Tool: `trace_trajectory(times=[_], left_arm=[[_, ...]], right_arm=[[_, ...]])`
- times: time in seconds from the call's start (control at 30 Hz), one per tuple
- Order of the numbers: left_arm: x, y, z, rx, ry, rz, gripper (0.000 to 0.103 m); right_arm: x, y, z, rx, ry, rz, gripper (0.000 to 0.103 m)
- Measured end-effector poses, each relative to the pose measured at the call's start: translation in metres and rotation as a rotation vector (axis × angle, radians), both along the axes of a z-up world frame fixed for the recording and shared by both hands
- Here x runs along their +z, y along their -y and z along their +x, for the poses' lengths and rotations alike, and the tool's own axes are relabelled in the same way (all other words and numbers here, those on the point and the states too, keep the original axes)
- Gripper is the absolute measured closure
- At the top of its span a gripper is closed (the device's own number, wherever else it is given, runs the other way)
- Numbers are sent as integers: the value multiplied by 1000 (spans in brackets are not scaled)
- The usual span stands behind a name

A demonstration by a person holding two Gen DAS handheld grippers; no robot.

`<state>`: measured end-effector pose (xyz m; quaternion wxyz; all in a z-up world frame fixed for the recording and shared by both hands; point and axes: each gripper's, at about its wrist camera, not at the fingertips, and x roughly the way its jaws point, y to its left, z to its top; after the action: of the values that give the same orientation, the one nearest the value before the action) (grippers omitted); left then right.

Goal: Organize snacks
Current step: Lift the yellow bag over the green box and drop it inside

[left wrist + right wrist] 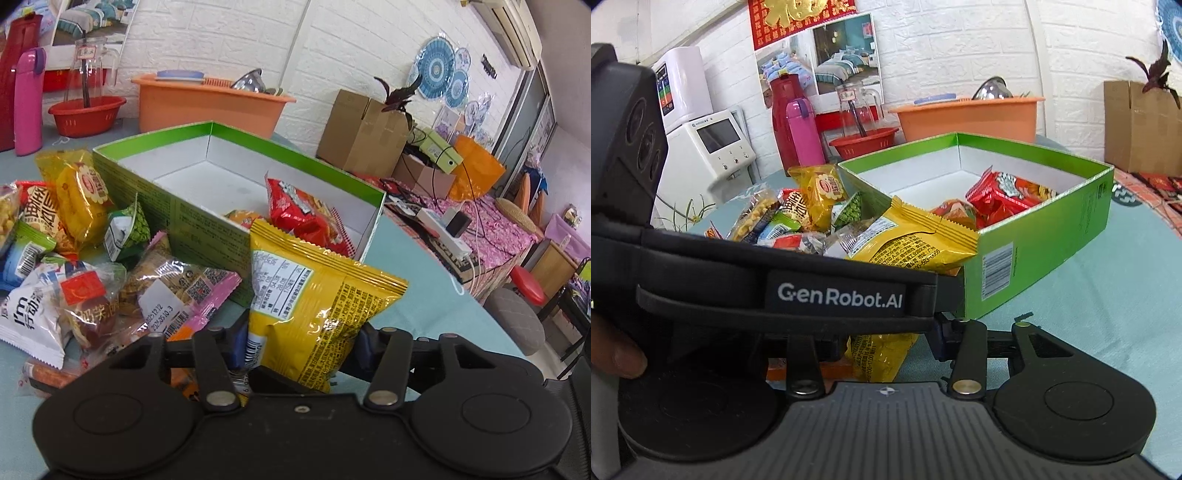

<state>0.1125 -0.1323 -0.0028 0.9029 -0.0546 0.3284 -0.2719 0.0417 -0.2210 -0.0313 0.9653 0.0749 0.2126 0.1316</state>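
Note:
My left gripper [303, 339] is shut on a yellow snack bag [317, 295], held upright just in front of the green box [147, 199]. The box holds a red packet [299, 210] and an orange one. Several loose snack packets [74, 258] lie piled to the left of the box. In the right wrist view the left gripper's black body [834, 295] crosses the frame, with the yellow bag [916, 240] sticking out above it. The bag's lower end hangs between the fingers of my right gripper [882, 343]. A small gap shows beside the right pad [940, 338]; the other pad is hidden.
Behind the box stand an orange tub [207, 107], a red basket [86, 114] with a glass jug, and a pink bottle [27, 103]. A cardboard box [362, 136] sits at the back right. Teal tablecloth [1089, 314] lies right of the green box [1052, 229].

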Motion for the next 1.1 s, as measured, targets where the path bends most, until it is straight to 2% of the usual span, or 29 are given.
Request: trace_trajectory(times=[0.23, 0.67, 0.87, 1.1], left_arm=[[23, -3, -17, 11, 86, -22, 0], [53, -10, -18, -18, 192, -83, 0], [57, -5, -2, -66, 208, -102, 0], [71, 2, 38, -106, 235, -128, 0]], right_arm=[[18, -2, -14, 8, 91, -24, 31], [45, -10, -19, -17, 223, -45, 31], [51, -6, -14, -56, 246, -63, 31], [60, 3, 12, -93, 301, -90, 31]])
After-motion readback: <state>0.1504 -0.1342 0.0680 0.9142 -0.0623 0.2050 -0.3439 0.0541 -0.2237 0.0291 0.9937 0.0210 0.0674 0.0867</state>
